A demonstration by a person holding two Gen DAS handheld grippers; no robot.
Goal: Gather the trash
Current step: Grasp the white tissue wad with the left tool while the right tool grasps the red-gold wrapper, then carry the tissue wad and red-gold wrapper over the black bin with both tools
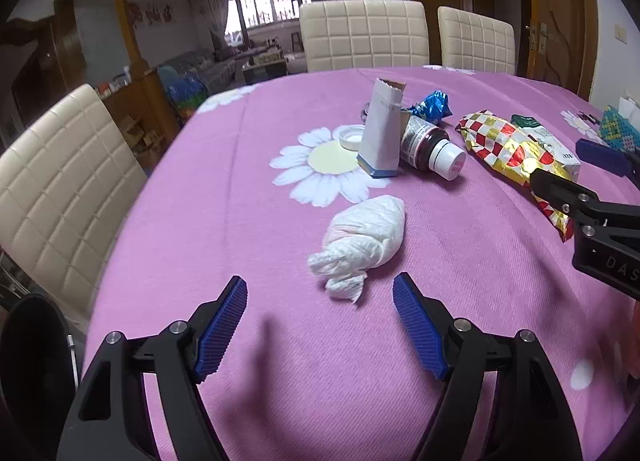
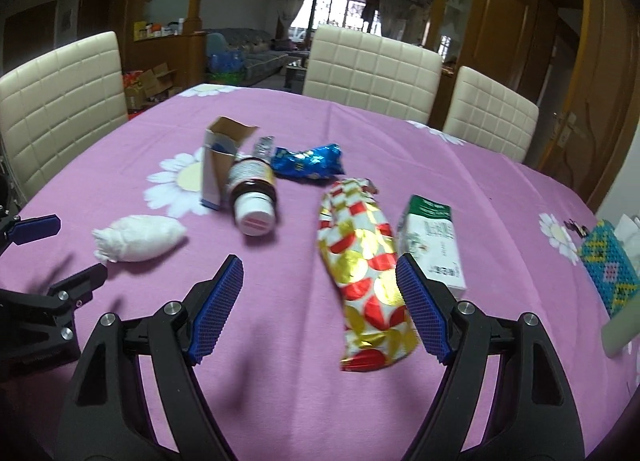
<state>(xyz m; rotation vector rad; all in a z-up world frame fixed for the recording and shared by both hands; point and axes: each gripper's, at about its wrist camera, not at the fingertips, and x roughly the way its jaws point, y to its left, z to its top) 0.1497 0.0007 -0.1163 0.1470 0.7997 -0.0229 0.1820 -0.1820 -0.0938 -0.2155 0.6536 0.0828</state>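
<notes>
Writing: the black housing of the right gripper (image 1: pixel 576 171), seen from the left wrist, carries raised letters "DAS", cut off by the frame edge. Print on the white-and-green carton (image 2: pixel 434 245), the brown bottle (image 2: pixel 252 193) label and its pink-marked cap is too small to read.
Left gripper (image 1: pixel 320 325): jaws spread wide, holding nothing, above the pink tablecloth (image 1: pixel 224 189) just short of the crumpled tissue (image 1: pixel 362 243).
Right gripper (image 2: pixel 320 303): jaws wide apart, empty; the red-and-gold wrapper (image 2: pixel 368 281) lies between its fingers, against the right pad; whether they touch cannot be told.
Trash cluster: open white box (image 1: pixel 380 133) upright, bottle lying beside it, blue foil wrapper (image 2: pixel 308 161) behind.
Hidden: a small white lid (image 1: pixel 352 137) partly behind the box.
Room: bare cloth around the tissue; cream chairs (image 1: pixel 362 35) ring the far edge; a beaded box (image 2: pixel 610 267) sits at the right.
</notes>
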